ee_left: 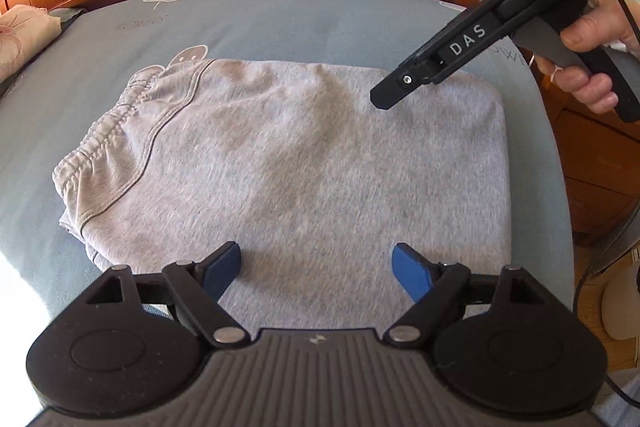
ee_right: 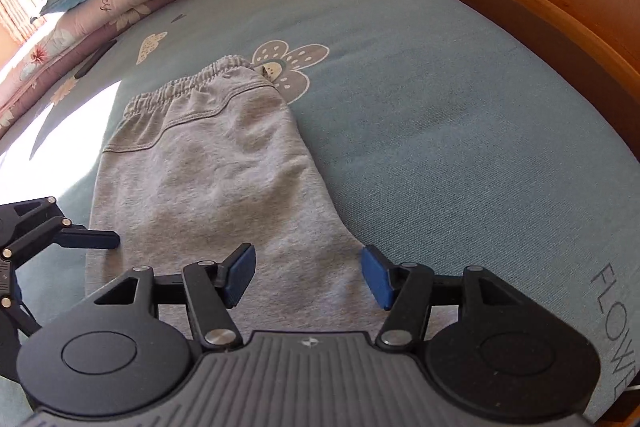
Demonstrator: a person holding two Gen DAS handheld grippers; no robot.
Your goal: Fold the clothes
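Left gripper, near edge, jaws spread, nothing btwn; right gripper likewise, empty. Grey sweatpants lie folded flat on blue bedsheet, waistband far-left. Step, prob.: btwn folds. Next: pinch one end, fold over.

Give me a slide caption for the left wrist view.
Open left gripper poised over folded grey cotton sweatpants on a blue-grey bedsheet, right gripper hovering opposite.
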